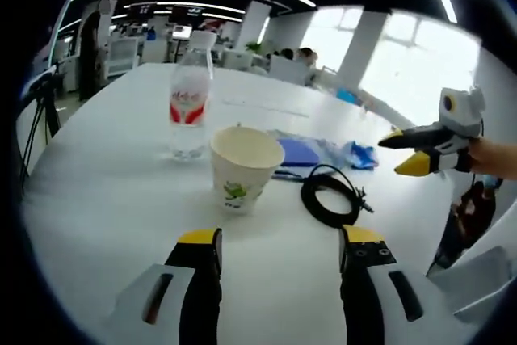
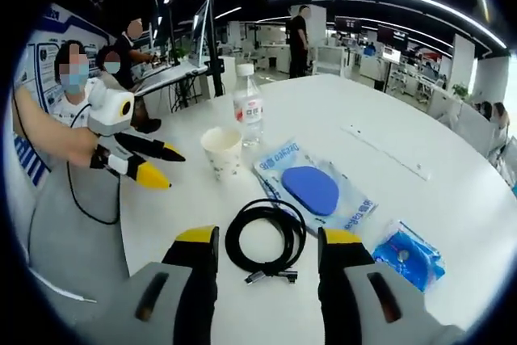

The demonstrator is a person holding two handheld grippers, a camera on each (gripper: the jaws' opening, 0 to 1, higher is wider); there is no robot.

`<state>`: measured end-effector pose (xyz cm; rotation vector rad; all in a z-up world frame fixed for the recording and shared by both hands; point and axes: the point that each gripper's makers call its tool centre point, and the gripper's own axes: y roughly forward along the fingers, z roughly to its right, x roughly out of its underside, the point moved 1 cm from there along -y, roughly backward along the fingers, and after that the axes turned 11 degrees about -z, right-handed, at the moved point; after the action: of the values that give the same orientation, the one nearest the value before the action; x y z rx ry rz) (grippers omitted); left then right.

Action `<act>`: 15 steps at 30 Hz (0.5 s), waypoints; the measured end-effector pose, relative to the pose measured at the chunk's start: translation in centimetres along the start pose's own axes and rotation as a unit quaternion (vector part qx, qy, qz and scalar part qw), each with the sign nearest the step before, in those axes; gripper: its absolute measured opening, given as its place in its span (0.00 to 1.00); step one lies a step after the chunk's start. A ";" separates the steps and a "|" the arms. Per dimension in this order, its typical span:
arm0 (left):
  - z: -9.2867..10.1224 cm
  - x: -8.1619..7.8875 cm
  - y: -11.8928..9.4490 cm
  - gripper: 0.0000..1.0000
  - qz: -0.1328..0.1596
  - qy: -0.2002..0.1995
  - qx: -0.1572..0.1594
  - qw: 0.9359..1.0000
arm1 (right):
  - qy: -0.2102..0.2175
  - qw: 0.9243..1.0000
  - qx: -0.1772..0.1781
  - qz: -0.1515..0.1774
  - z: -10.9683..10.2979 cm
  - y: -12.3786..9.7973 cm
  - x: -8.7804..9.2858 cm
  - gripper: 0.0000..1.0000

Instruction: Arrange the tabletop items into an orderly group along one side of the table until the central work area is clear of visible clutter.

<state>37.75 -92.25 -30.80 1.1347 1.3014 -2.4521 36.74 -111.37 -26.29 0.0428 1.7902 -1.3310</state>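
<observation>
A paper cup (image 1: pixel 242 166) (image 2: pixel 221 151) stands on the white table (image 1: pixel 113 191) (image 2: pixel 380 127), with a clear water bottle (image 1: pixel 189 107) (image 2: pixel 248 114) just behind it. A coiled black cable (image 1: pixel 329 193) (image 2: pixel 265 239) lies beside a blue pad in a clear wrapper (image 1: pixel 297 152) (image 2: pixel 313 187). A small blue packet (image 1: pixel 357 153) (image 2: pixel 409 256) rests further along. My left gripper (image 1: pixel 281 250) (image 2: pixel 160 166) is open, short of the cup. My right gripper (image 2: pixel 265 248) (image 1: pixel 405 151) is open, its jaws either side of the cable coil.
A flat pale strip (image 2: pixel 384 151) (image 1: pixel 266 107) lies on the far part of the table. A person in a mask sits at the table's edge (image 2: pixel 73 78), holding the left gripper. Office desks, monitors and people stand beyond.
</observation>
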 end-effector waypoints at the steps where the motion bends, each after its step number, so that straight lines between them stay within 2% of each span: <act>1: 0.0 0.0 0.1 0.54 0.000 -0.001 0.000 1.000 | 0.000 1.000 0.001 0.001 0.0 0.0 0.0 0.47; 10: 1.1 0.1 0.2 0.53 -0.010 0.008 0.001 1.000 | 0.016 1.000 0.003 0.013 0.2 0.2 -0.5 0.46; 15: 2.1 0.1 0.6 0.53 -0.014 0.009 0.003 1.000 | 0.026 1.000 0.002 0.016 0.5 0.2 0.0 0.45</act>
<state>36.81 -94.22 -30.56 1.1518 1.3252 -2.4710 37.13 -111.69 -26.50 0.1089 1.8232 -1.3220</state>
